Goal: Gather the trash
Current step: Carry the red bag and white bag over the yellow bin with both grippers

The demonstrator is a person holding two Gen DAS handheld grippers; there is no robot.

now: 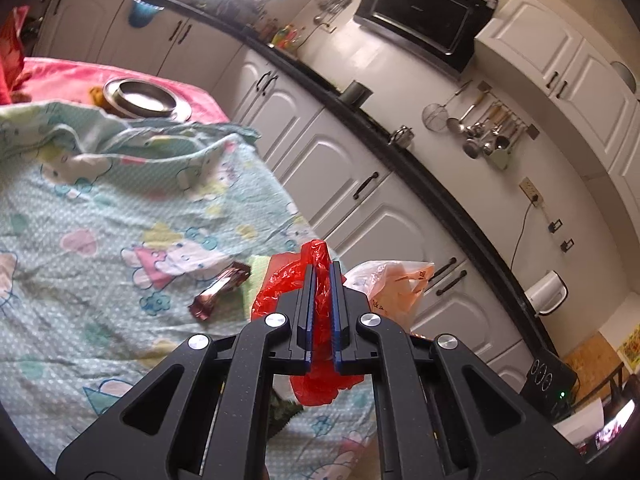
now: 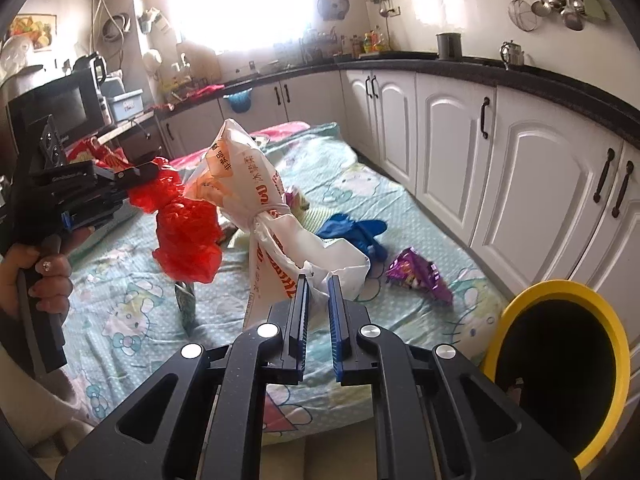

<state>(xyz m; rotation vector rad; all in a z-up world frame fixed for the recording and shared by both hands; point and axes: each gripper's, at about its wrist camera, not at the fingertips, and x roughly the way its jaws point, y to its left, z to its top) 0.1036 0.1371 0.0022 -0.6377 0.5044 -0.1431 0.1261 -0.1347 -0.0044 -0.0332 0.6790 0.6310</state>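
My left gripper [image 1: 322,270] is shut on a crumpled red plastic bag [image 1: 280,284] and holds it above the table; the gripper and the red bag [image 2: 188,236] also show at the left of the right wrist view. My right gripper [image 2: 318,282] is shut on a knotted white and orange plastic bag [image 2: 248,184], lifted over the table; the same bag [image 1: 394,284] shows past the left gripper. A brown snack wrapper [image 1: 220,290], a purple wrapper [image 2: 420,272] and blue gloves [image 2: 356,232] lie on the patterned tablecloth [image 1: 100,220]. A yellow-rimmed bin [image 2: 560,372] stands at the lower right.
White cabinets [image 2: 532,176] with a black countertop run along the right. A metal bowl [image 1: 140,98] sits at the table's far end. A microwave [image 2: 56,112] stands at the left. Utensils [image 1: 484,136] hang on the wall.
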